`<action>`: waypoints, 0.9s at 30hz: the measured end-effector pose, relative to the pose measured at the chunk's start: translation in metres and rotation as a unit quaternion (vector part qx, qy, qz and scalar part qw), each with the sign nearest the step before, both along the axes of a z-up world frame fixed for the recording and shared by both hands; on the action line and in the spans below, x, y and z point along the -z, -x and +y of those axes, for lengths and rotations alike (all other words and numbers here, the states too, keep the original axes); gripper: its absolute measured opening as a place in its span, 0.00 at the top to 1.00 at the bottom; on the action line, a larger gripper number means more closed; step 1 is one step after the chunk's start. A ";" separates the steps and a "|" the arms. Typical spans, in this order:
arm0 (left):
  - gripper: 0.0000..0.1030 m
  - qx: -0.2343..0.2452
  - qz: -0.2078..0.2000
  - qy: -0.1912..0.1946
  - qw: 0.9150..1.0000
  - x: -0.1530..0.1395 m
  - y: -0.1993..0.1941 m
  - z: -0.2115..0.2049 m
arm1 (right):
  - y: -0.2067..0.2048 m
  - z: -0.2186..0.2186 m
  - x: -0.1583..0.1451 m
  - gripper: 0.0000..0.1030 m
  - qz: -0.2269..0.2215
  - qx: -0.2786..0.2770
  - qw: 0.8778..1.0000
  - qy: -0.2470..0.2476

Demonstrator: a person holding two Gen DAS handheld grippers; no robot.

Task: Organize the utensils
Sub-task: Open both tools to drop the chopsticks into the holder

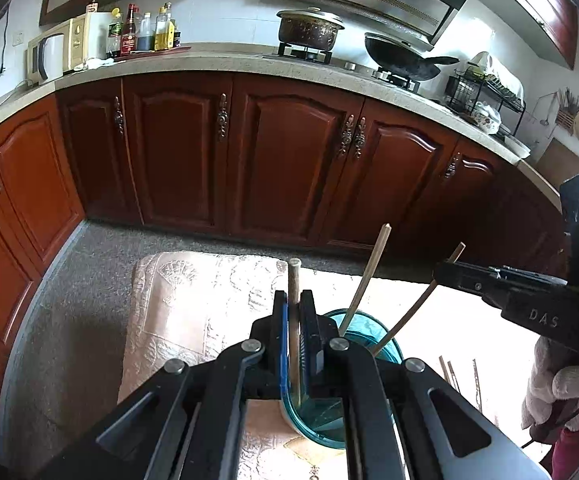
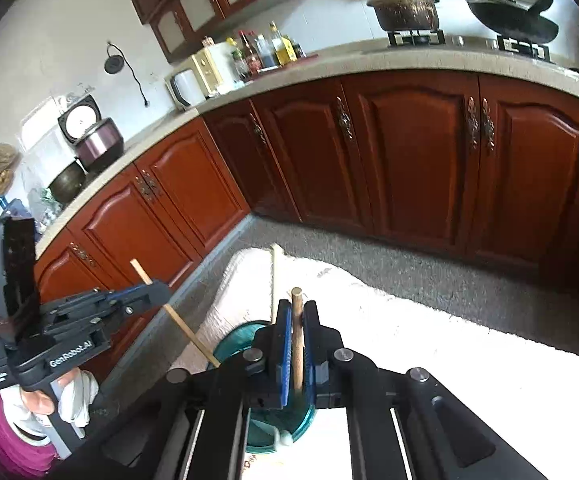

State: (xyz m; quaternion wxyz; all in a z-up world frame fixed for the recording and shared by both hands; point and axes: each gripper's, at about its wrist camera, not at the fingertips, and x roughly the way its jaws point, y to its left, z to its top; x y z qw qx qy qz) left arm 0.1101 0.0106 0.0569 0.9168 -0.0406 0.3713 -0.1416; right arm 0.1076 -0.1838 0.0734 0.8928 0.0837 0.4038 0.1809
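In the left wrist view my left gripper is shut on a pale wooden chopstick that stands upright over a teal cup. One chopstick leans inside the cup. From the right, my right gripper is shut on a second slanted chopstick whose lower end reaches the cup's rim. In the right wrist view the right gripper clamps a brown chopstick above the teal cup, and the left gripper holds its chopstick at the left.
The cup stands on a table with a patterned cloth. Loose chopsticks lie on the table at the right. A gloved hand carries the right gripper. Red-brown cabinets and a grey floor lie beyond.
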 end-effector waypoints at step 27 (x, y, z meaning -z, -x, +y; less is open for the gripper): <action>0.45 -0.008 -0.002 -0.009 1.000 0.009 0.057 -0.022 | 0.073 -0.040 0.019 0.72 0.028 0.037 0.999 -0.011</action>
